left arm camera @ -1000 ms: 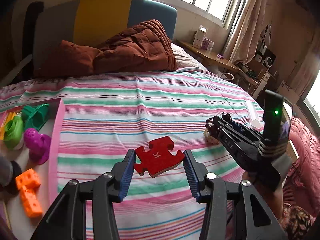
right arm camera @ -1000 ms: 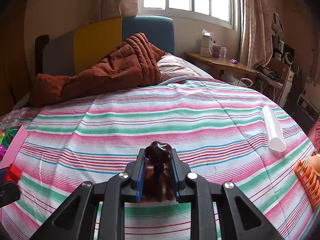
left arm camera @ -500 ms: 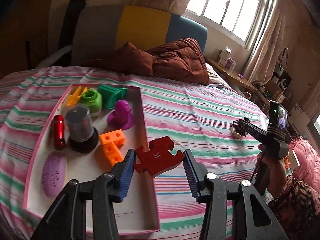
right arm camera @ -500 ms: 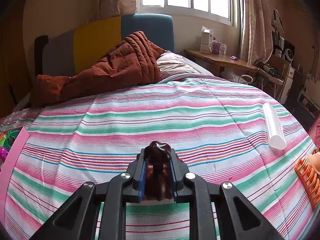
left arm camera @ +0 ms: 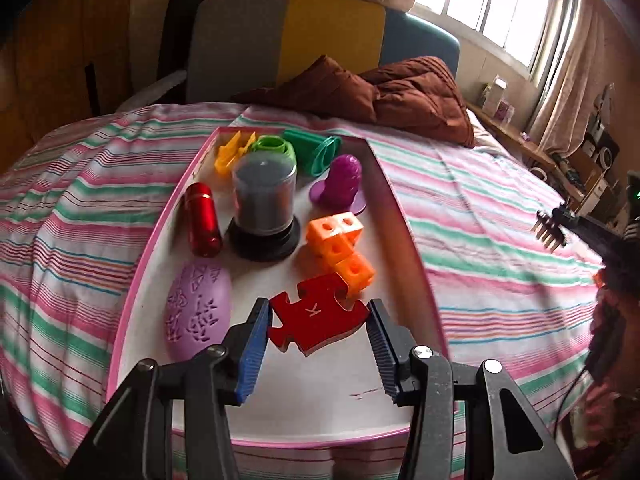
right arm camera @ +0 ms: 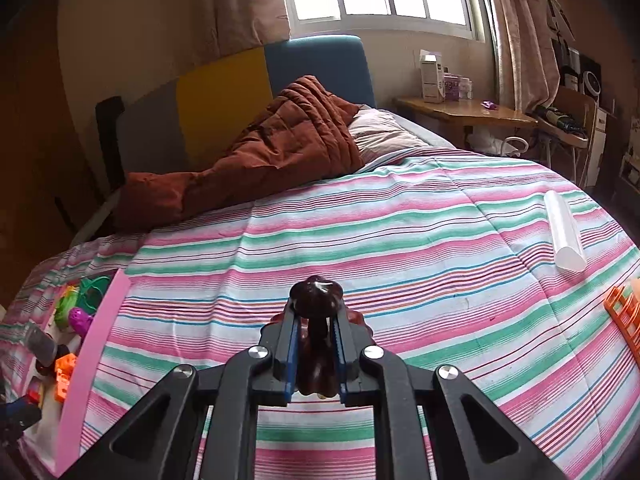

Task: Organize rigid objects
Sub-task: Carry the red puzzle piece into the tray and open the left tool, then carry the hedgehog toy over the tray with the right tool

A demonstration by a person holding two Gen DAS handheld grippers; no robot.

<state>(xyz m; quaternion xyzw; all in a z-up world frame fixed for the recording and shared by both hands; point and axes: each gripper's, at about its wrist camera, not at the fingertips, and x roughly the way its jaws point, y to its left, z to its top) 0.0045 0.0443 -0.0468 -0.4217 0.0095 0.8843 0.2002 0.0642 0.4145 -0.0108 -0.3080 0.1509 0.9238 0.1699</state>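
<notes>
Puzzle piece (left arm camera: pixel 318 322), red and flat with a pale letter K on its face, sits clamped edge to edge between the blue ribbed pads of the left gripper (left arm camera: pixel 319 334), held level over the near end of the pink-rimmed tray (left arm camera: pixel 404 216) so it can likely be set on the bare white floor there. Farther in, the tray already holds a red capsule (left arm camera: pixel 202 220), a dark jar (left arm camera: pixel 264 204), linked orange cubes (left arm camera: pixel 340 246), a lilac egg-shaped thing (left arm camera: pixel 199 312) and green, yellow and purple toys. Over the striped bedspread (right arm camera: pixel 440 240), the right gripper (right arm camera: pixel 316 344) is pinched tight on a glossy dark brown comb-like piece (right arm camera: pixel 316 300), knob foremost, probably next for the tray.
</notes>
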